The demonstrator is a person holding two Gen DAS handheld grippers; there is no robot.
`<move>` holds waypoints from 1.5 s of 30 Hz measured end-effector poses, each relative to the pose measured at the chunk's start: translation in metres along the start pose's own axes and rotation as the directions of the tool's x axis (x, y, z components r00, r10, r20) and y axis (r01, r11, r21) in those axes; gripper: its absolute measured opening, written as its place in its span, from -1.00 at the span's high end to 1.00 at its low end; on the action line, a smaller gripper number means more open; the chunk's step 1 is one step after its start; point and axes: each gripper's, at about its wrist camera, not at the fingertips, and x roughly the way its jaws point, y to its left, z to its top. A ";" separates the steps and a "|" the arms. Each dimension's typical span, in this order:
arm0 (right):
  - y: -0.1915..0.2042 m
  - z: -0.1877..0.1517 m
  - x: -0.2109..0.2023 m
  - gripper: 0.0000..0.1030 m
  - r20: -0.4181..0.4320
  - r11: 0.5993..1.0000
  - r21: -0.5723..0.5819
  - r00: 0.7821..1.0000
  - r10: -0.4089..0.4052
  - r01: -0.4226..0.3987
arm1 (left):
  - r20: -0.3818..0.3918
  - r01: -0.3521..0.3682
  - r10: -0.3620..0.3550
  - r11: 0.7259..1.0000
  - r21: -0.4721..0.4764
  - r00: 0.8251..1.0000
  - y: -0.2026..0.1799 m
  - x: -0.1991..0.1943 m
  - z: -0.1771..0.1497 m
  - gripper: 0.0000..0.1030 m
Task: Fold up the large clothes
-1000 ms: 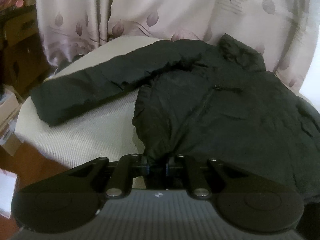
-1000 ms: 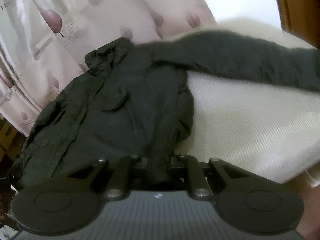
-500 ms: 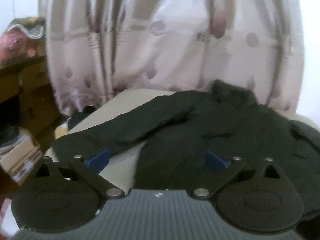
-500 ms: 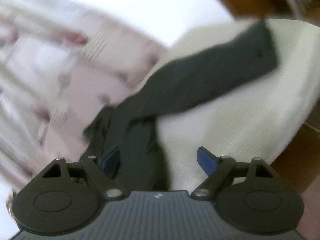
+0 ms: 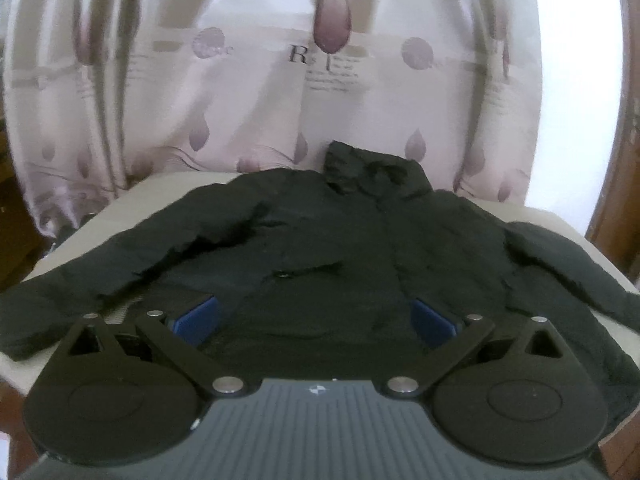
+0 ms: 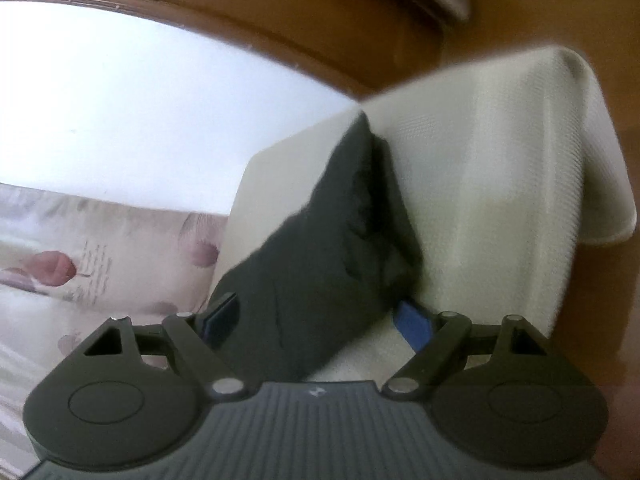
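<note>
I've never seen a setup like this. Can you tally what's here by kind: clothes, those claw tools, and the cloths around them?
Jackets: 1, a black jacket spread flat.
Claw tools: 2, the left gripper and right gripper, both open.
Table covers: 1, the cream table cover.
Curtains: 1, the patterned curtain.
Total: 5
</note>
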 end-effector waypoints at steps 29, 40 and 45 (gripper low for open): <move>0.405 -0.145 0.114 0.89 -0.171 0.719 -0.548 0.899 0.403 -0.426 | 0.011 -0.010 0.011 0.989 -0.150 1.000 0.062 0.015 0.008 -1.00; 0.390 -0.378 0.211 0.88 -0.496 0.573 -0.632 0.841 0.218 -0.522 | -0.054 -0.043 0.031 0.975 -0.217 0.998 0.102 0.030 -0.008 -1.00; 0.370 -0.428 0.235 0.88 -0.526 0.515 -0.694 0.843 0.113 -0.503 | -0.080 -0.060 0.041 0.966 -0.252 0.996 0.116 0.036 -0.015 -1.00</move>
